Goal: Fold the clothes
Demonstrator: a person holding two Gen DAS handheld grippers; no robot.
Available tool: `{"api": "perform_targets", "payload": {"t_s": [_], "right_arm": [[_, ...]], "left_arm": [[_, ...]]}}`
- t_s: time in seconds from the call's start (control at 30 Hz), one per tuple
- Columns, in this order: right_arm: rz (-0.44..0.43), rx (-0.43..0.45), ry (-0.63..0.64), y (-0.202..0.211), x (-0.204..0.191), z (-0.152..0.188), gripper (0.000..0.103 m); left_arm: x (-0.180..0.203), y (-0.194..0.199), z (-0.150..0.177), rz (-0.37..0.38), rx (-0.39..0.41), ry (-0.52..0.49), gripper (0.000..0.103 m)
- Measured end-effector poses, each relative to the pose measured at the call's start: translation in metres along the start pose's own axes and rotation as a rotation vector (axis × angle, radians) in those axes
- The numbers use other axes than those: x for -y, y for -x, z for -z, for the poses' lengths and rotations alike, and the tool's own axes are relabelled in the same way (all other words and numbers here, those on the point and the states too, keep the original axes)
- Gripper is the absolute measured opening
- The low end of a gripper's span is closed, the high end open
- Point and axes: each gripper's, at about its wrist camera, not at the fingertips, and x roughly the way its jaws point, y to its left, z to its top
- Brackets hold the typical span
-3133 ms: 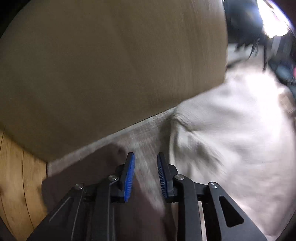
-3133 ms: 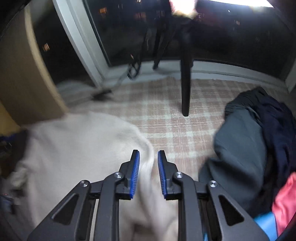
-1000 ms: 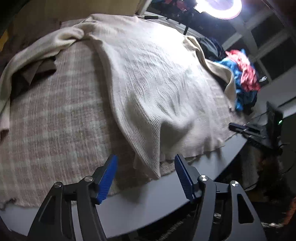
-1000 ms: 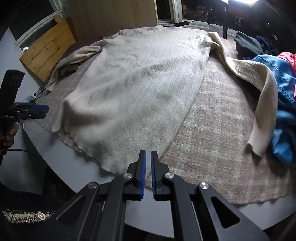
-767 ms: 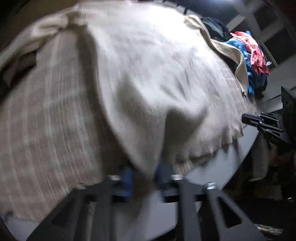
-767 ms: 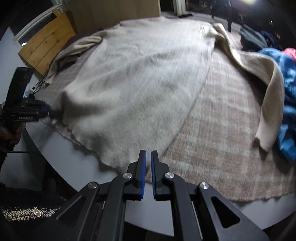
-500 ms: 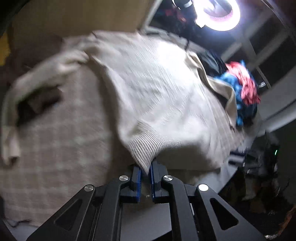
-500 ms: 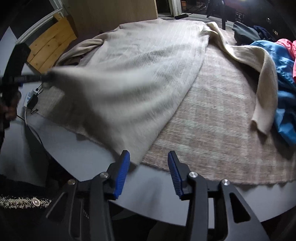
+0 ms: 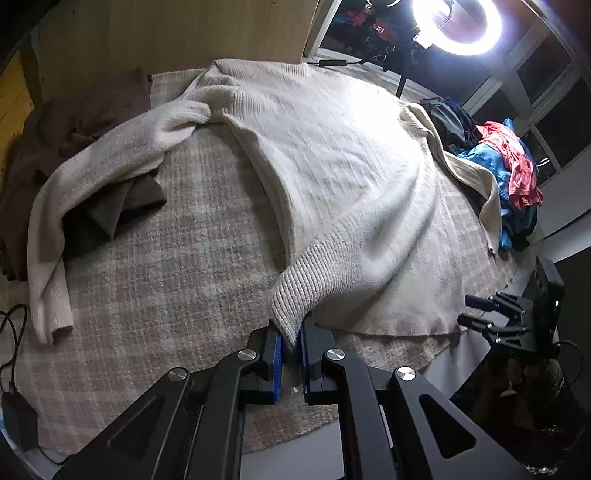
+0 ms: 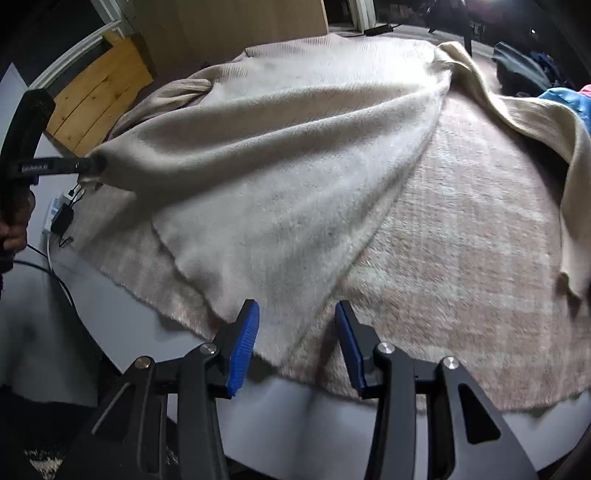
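The left gripper (image 9: 291, 345) has its blue pads (image 9: 276, 354) pressed together on the ribbed hem corner of the cream knit sweater (image 9: 332, 166), and that corner is lifted clear of the surface. The right gripper (image 10: 297, 341) is spread wide, its blue pads (image 10: 243, 341) on either side of the other hem corner, which lies flat between them; nothing is gripped there.

The sweater lies spread face-down or face-up (cannot tell which) on a beige checked blanket (image 9: 155, 266) that covers a round grey table (image 10: 122, 317). From the raised corner the knit runs taut in a ridge toward the collar end. One sleeve (image 9: 92, 173) trails over a dark brown garment (image 9: 107, 210) at the left side; the other sleeve (image 10: 546, 140) bends down along the right side of the blanket.

Near the right sleeve sits a pile of clothes (image 9: 509, 173) in blue, red and dark colours. A ring light (image 9: 458, 26) glows behind the table. A black cable (image 9: 11, 332) lies at the blanket's left edge.
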Motion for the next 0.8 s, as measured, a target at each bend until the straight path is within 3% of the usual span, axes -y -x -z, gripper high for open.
{"api": "perform_targets", "payload": {"t_s": [0.03, 0.07, 0.27, 0.4, 0.53, 0.6, 0.73, 0.8], "right_arm": [[-0.005, 0.001, -0.01, -0.002, 0.001, -0.002, 0.026], [-0.026, -0.011, -0.028, -0.005, 0.004, -0.004, 0.006], [-0.061, 0.034, -0.089, 0.068, 0.048, -0.016, 0.005], [-0.052, 0.072, -0.134, 0.116, 0.081, -0.018, 0.005], [-0.052, -0.01, -0.175, 0.089, 0.096, -0.007, 0.005], [-0.061, -0.064, -0.193, 0.07, 0.098, -0.001, 0.005], [-0.132, -0.022, -0.171, 0.075, 0.088, -0.008, 0.005], [-0.152, -0.048, -0.171, 0.066, 0.086, -0.006, 0.005]], "left_arm": [[0.0, -0.001, 0.001, 0.001, -0.006, -0.002, 0.007], [0.002, -0.001, 0.003, 0.005, -0.009, -0.004, 0.007], [0.041, 0.011, 0.025, 0.085, -0.018, -0.04, 0.007], [0.076, -0.016, 0.049, 0.163, -0.09, -0.071, 0.007], [0.078, -0.051, 0.058, 0.145, -0.165, -0.036, 0.007], [0.077, -0.04, 0.056, 0.124, -0.151, -0.039, 0.007], [0.071, 0.004, 0.048, 0.089, -0.078, -0.039, 0.006], [0.069, 0.009, 0.05, 0.059, -0.085, -0.048, 0.006]]}}
